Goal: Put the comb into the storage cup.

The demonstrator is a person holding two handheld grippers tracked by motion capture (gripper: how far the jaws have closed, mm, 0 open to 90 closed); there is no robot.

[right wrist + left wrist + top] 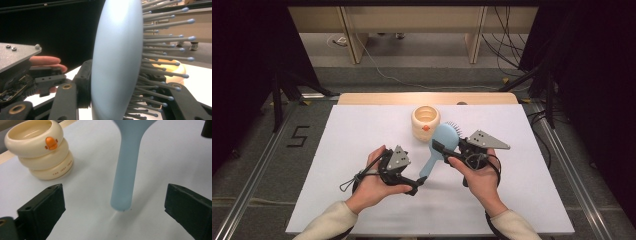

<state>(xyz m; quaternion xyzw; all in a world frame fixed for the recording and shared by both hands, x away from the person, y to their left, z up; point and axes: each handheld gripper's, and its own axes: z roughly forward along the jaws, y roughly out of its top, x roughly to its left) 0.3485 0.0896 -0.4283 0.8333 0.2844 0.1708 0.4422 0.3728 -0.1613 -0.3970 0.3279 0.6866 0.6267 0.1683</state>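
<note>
A light blue hairbrush (443,140) is held up off the white table, its bristles facing right and its handle slanting down to the left. My right gripper (451,149) is shut on the brush head (115,62), one pad on the smooth back and the other among the bristles (162,57). My left gripper (418,184) is open beside the handle's tip. In the left gripper view the handle (125,170) hangs between the wide-apart jaws, and neither pad touches it.
A cream cup of stacked rings with an orange duck mark (425,121) (42,152) stands upright just behind the brush. The white sheet (362,130) covers the table. The person's left hand (46,60) is close to the left of the brush.
</note>
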